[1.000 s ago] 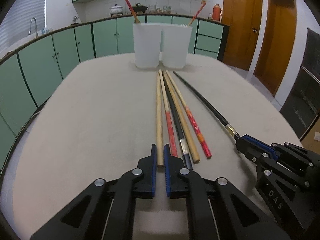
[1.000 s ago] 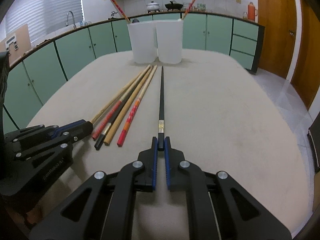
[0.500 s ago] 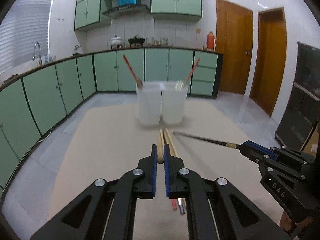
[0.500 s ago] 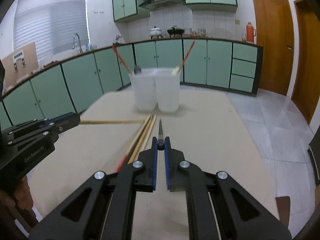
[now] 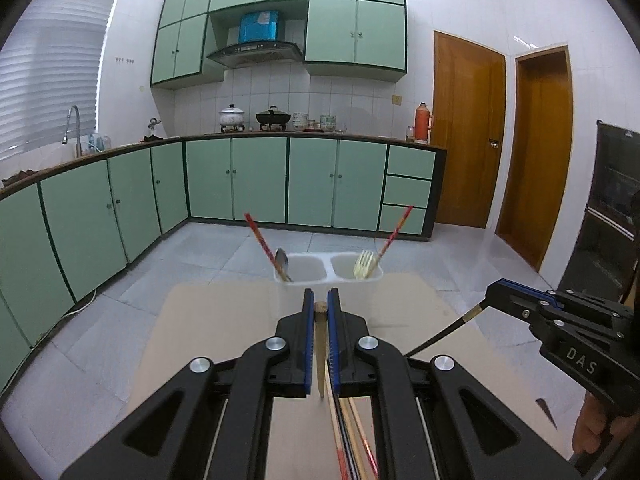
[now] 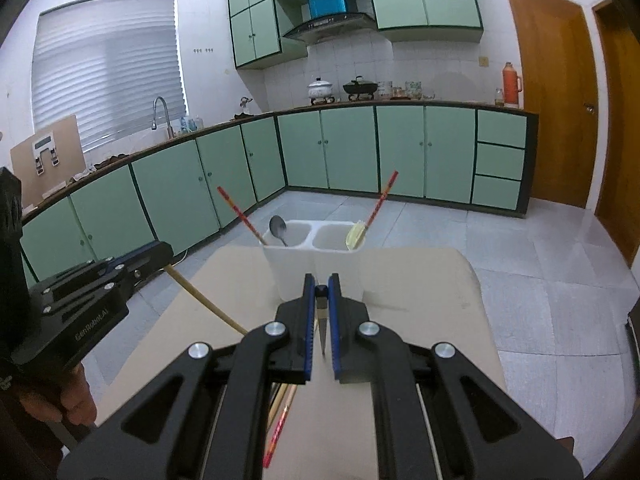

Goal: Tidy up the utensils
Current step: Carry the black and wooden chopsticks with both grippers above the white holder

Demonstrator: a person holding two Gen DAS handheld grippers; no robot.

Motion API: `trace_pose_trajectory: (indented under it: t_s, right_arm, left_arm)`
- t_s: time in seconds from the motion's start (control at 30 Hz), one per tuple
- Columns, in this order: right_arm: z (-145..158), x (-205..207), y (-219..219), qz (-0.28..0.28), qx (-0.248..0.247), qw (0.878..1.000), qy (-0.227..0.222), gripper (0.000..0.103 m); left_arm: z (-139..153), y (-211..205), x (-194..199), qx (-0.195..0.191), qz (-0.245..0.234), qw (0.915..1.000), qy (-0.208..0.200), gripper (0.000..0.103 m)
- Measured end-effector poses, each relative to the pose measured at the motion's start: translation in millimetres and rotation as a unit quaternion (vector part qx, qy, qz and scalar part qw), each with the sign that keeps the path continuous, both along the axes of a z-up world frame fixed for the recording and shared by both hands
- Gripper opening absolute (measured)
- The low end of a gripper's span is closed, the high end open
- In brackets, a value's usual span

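My left gripper (image 5: 320,308) is shut on a plain wooden chopstick (image 5: 321,360), held high above the table; it also shows in the right wrist view (image 6: 204,300). My right gripper (image 6: 321,292) is shut on a black chopstick (image 6: 321,332), seen from the left wrist view (image 5: 440,336) hanging down from its jaws. Two white cups stand at the table's far end: the left cup (image 6: 288,264) holds a spoon (image 6: 277,227) and a red chopstick, the right cup (image 5: 356,268) holds a pale fork (image 5: 363,264) and a red chopstick. Several chopsticks (image 5: 352,440) lie on the table below.
The beige table (image 6: 432,320) ends just behind the cups. Green kitchen cabinets (image 5: 260,180) run along the back and left. Wooden doors (image 5: 468,128) stand at the right. A dark appliance (image 5: 612,208) is at the far right.
Both grippers have lifted their chopsticks off the table and risen well above it, so the cups now appear from above. The other chopsticks stayed on the table.
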State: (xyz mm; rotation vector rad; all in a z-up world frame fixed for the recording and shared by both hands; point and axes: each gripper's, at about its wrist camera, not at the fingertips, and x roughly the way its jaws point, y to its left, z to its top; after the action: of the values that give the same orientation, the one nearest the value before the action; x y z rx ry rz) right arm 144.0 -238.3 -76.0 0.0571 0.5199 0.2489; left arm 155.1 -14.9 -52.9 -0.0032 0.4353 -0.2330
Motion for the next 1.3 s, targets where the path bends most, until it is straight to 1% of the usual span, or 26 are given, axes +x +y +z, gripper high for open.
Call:
trace_pose_trajectory:
  t_s: [0.13,0.3,0.43,0.57,0.7,0.83,0.97,1.13,1.3]
  right_arm:
    - [11,12,-1,0.006,0.010,1.000,0.010,0.006]
    - [23,18,3,0.015,0.013,1.000,0.006,0.006]
    - [38,23,2,0.023,0.016,1.000,-0.001,0.006]
    - [59,31,0,0.024,0.016,0.999,-0.022,0.006]
    - [87,42,0,0.021,0.017,0.998,-0.052,0.006]
    - [112,53,0,0.014,0.010,0.996,-0.084,0.006]
    - [131,72,0,0.008,0.010,0.994,-0.105,0.006]
    - [132,99,3,0.001,0.002,0.994,-0.113,0.006]
    - [114,130,5,-0.004,-0.001,0.994,-0.106,0.006]
  left_arm:
    - [12,2,3,-0.004,-0.003,0.9999,-0.012,0.006]
    - [24,5,4,-0.009,-0.009,0.9997,-0.020,0.006]
    - [40,8,2,-0.017,-0.012,0.9993,-0.032,0.006]
    - [60,12,2,-0.020,-0.015,0.9985,-0.049,0.006]
    - [83,16,3,-0.027,-0.016,0.9967,-0.076,0.006]
    - [102,17,13,-0.029,-0.013,0.9947,-0.097,0.006]
    - [113,13,28,-0.028,-0.011,0.9934,-0.110,0.006]
    - [111,8,57,-0.025,-0.005,0.9940,-0.106,0.006]
    - [96,3,86,-0.021,-0.001,0.9958,-0.089,0.006]
